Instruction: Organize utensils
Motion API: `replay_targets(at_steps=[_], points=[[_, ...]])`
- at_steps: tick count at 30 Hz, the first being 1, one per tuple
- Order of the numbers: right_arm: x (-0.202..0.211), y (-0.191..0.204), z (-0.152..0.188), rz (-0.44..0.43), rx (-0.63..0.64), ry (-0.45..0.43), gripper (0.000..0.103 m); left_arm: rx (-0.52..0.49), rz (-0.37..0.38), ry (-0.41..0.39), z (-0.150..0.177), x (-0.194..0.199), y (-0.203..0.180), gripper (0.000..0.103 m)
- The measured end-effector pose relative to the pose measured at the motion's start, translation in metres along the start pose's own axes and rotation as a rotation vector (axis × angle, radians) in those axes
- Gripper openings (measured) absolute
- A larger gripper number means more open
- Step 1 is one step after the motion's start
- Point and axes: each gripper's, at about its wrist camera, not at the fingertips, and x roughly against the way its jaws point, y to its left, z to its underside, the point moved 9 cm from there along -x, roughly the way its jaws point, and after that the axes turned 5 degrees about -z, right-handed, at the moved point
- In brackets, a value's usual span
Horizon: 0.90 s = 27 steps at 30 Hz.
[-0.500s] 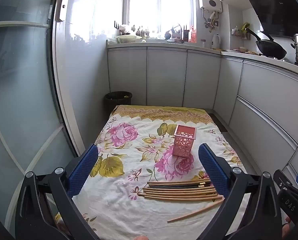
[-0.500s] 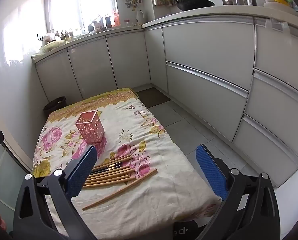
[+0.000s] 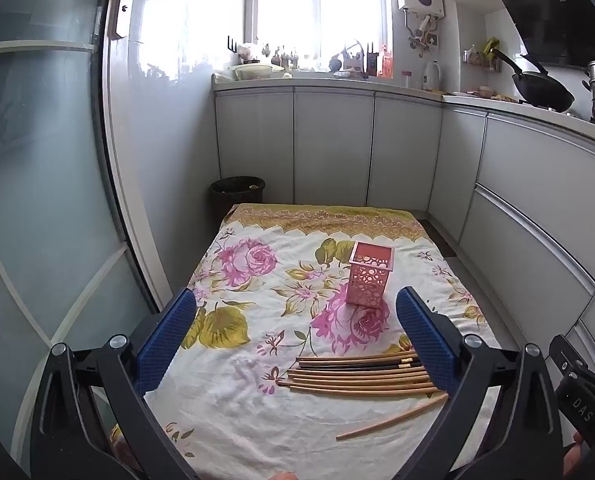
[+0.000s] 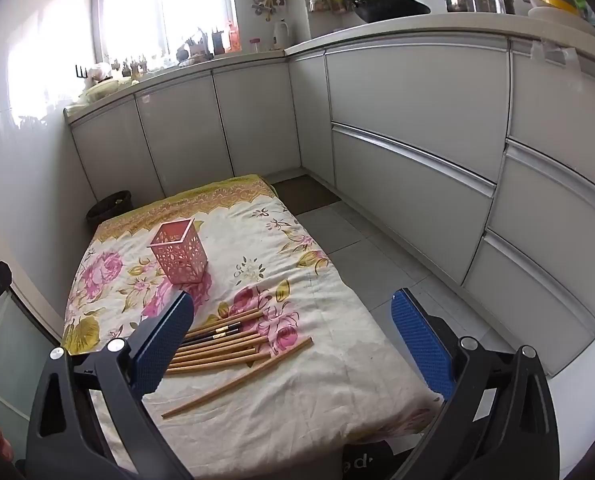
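Both tongs spread wide, gripping nothing. Left gripper [image 3: 295,330] held above the near end of the flowered cloth [image 3: 233,412], level, aimed down its length. Right gripper [image 4: 291,330] also raised, angled left toward the cloth, right pad out over floor tiles.

Chopsticks [image 3: 357,372] lying in a loose flat bundle just ahead of the left gripper's right pad; in the right wrist view, ahead of that gripper's left pad. One stray chopstick [image 4: 237,376] askew, nearest the tongs. Pink cutout holder [image 3: 371,278] upright, empty as far as visible, beyond the bundle, well ahead of both tongs.

Risks, judged: thin round sticks flat on soft cloth, likely to roll or slip from the pads; pinching cloth along with a stick; grabbing several at once and fanning them. Light holder likely to tip if bumped on insertion. Sticks near the cloth's edge could get knocked to the floor.
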Motion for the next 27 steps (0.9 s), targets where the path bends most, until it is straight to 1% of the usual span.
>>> replay_targets(at_steps=[8, 13, 23, 27], points=[[0.002, 0.001, 0.000, 0.001, -0.001, 0.004, 0.096, -0.002, -0.002, 0.005, 0.004, 0.000, -0.001, 0.096], [0.001, 0.001, 0.000, 0.002, 0.001, 0.006, 0.096, -0.007, 0.004, 0.022, 0.011, -0.002, -0.003, 0.096], [-0.014, -0.006, 0.008, -0.014, -0.044, 0.057, 0.096, -0.021, 0.001, 0.051, 0.017, -0.012, -0.005, 0.096], [-0.014, -0.005, 0.008, -0.011, -0.043, 0.058, 0.096, -0.021, 0.002, 0.055, 0.016, -0.013, -0.007, 0.096]])
